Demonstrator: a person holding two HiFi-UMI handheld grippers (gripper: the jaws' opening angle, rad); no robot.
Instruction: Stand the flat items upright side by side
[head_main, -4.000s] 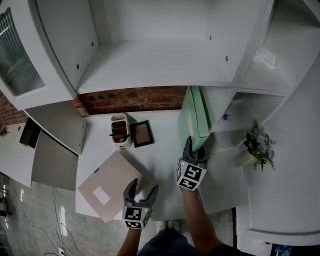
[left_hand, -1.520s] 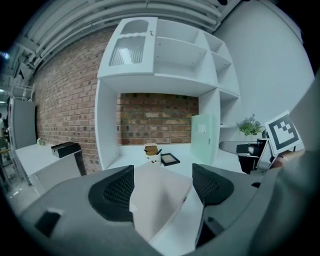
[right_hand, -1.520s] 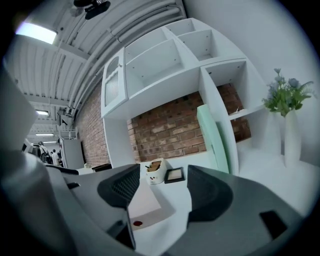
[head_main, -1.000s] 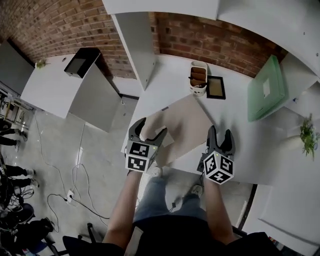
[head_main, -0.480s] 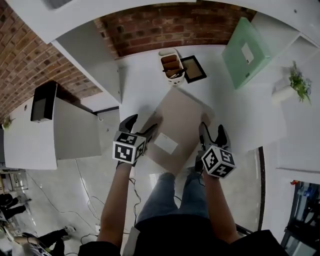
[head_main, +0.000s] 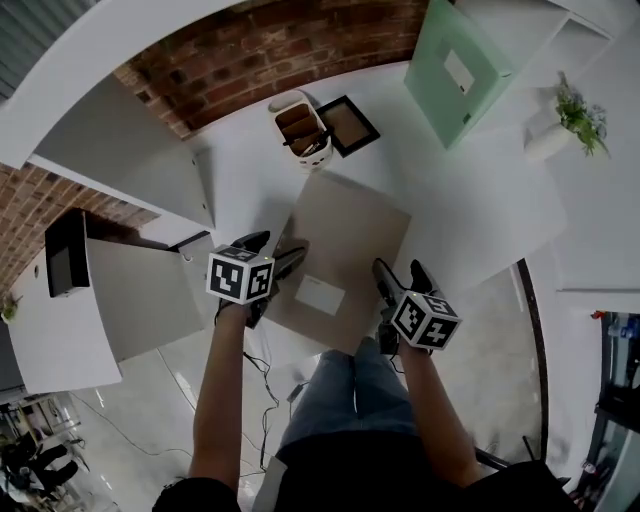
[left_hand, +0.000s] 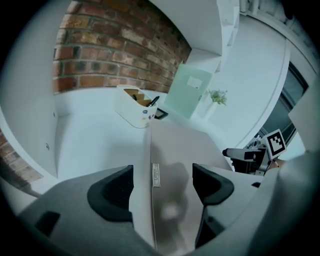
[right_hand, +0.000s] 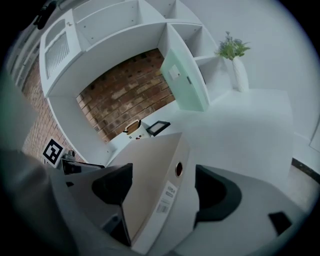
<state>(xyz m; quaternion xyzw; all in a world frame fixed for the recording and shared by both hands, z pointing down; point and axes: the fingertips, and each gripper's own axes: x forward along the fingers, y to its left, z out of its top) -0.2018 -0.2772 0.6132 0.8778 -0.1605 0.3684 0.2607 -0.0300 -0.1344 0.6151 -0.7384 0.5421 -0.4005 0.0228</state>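
- Currently the beige cardboard ring binder (head_main: 350, 235) lies flat at the near edge of the white surface (head_main: 470, 210). Its spine is on the right gripper's side. The pale green binder (head_main: 455, 70) already stands upright at the far right corner, against the white shelving.
- The left gripper (head_main: 272, 250) has its fingers (left_hand: 112, 192) spread wide over the beige binder's left edge. That edge runs between them, neither pad presses on it, and nothing is held.
- The right gripper (head_main: 402, 278) has its fingers (right_hand: 217, 192) opening. The near corner of the spine, with its round hole and label, sits between them. A gap shows on the spine side, so this side has no hold either.
- The step in hand looks like taking hold for the lift. Each pair of fingers should be pushed well across the binder's thickness, one pad on the top cover and one beneath, before closing.
- Both sides are best closed together and evenly. A grip on one side alone would probably let the cover flap open or the binder swing.
- The binder should be tipped up onto one of its narrow sides rather than dragged, then carried toward the far right corner.
- It should be set down with its face parallel to the green binder, touching it or just beside it. Let go only once it stands without leaning.
- The white desk organiser (head_main: 302, 130) and the black picture frame (head_main: 347, 122) near the far edge of the surface should be kept clear of on the way.
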